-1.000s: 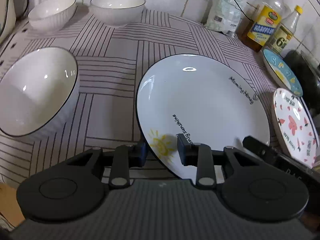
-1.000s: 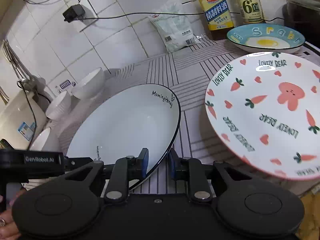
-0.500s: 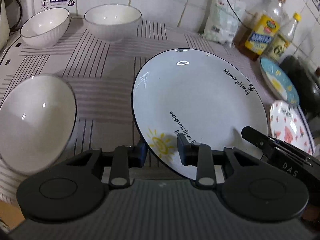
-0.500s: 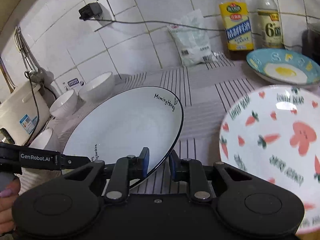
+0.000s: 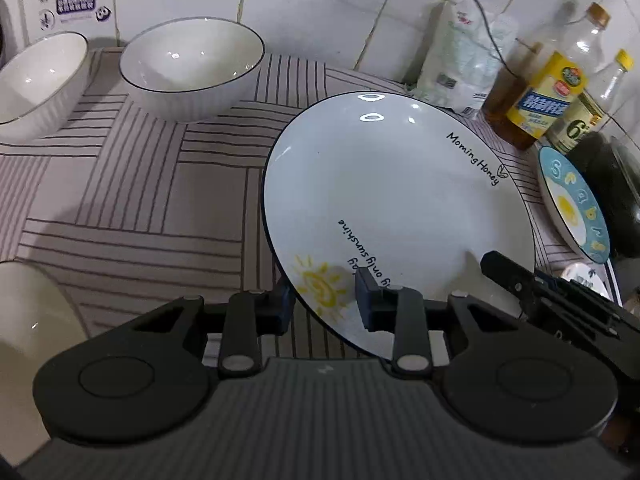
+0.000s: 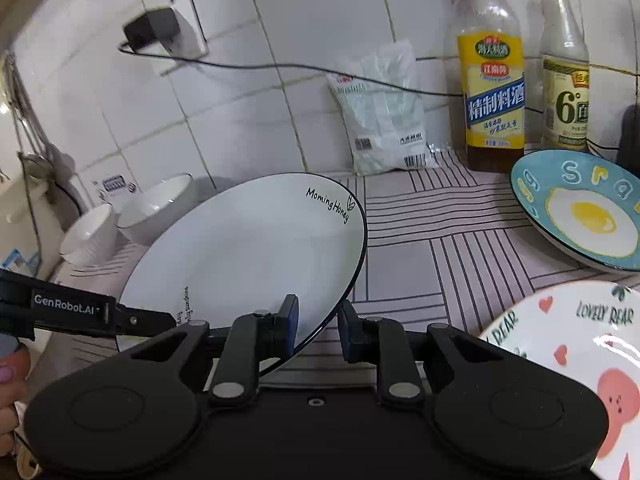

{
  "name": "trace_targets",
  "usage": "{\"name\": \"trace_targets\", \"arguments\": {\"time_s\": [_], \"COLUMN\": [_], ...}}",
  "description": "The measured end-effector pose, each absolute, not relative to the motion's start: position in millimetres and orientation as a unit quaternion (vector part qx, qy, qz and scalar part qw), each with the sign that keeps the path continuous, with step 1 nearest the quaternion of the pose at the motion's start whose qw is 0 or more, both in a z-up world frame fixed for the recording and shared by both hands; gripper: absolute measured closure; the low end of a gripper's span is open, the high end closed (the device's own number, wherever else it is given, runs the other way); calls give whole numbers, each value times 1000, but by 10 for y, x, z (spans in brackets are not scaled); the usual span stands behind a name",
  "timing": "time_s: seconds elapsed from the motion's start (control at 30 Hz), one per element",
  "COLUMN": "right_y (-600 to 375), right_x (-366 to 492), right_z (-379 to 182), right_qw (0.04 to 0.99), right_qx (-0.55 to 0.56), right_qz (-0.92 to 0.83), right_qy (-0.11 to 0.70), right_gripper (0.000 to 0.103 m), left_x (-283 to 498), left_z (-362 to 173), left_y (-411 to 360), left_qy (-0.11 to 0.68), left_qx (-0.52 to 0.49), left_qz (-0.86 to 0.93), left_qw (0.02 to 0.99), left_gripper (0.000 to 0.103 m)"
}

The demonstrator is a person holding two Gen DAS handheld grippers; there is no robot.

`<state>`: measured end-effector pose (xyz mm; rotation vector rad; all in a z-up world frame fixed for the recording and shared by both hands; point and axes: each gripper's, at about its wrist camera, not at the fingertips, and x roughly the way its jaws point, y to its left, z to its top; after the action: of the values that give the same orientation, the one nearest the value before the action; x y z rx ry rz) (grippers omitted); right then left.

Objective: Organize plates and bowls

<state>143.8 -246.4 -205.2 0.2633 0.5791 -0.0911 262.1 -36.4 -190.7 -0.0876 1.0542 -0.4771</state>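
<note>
A large white plate (image 5: 400, 208) with a black rim, a sun drawing and "Morning Honey" lettering is held tilted above the striped cloth. My left gripper (image 5: 324, 304) is shut on its near rim. My right gripper (image 6: 318, 328) is shut on its opposite rim; the plate also shows in the right wrist view (image 6: 248, 248). Two white bowls (image 5: 192, 68) (image 5: 36, 80) stand at the back left by the wall, a third bowl (image 5: 32, 328) at the near left. A blue egg plate (image 6: 584, 212) and a carrot-and-bear plate (image 6: 572, 360) lie on the right.
An oil bottle (image 6: 494, 80), a vinegar bottle (image 6: 566, 76) and a white bag (image 6: 384, 120) stand against the tiled wall. A cable (image 6: 280, 68) runs along the wall from a plug. A dark pan (image 5: 612, 184) sits at the far right.
Both grippers have lifted the white plate and carried it back toward the wall. The near left bowl and the carrot plate have slid toward the frame edges.
</note>
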Motion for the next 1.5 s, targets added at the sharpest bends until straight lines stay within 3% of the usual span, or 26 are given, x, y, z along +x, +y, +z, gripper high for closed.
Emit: {"name": "trace_targets", "arguments": {"time_s": [0.37,0.43,0.5,0.7,1.17,1.5], "right_y": [-2485,-2453,-2473,-2671,-2960,-3510], "right_x": [1799,1773,1709,1203,-17,-221], "right_z": [-2126,-2034,-1915,-1544,-1388,-1743], "right_qw": [929,931,931,942,954,927], "right_qx": [107,77,68,74,-33,57], "right_qz": [-84,-110,-119,-119,-130,-204], "right_qy": [344,341,337,306,270,309], "right_gripper": [73,59,49,38,29,30], "left_x": [2620,2580,2505,2232,1474,1336], "left_z": [-2018,-1988,-1917,-1628,-1358,-1770], "left_y": [-512,-504,-484,-452,-920,-1354], "left_qy": [512,516,514,487,451,474], "left_qx": [-24,-34,-35,-25,23,15], "left_qz": [-200,-199,-195,-203,-268,-305], "left_qw": [835,832,835,849,851,826], "left_gripper": [68,60,59,48,33,33]}}
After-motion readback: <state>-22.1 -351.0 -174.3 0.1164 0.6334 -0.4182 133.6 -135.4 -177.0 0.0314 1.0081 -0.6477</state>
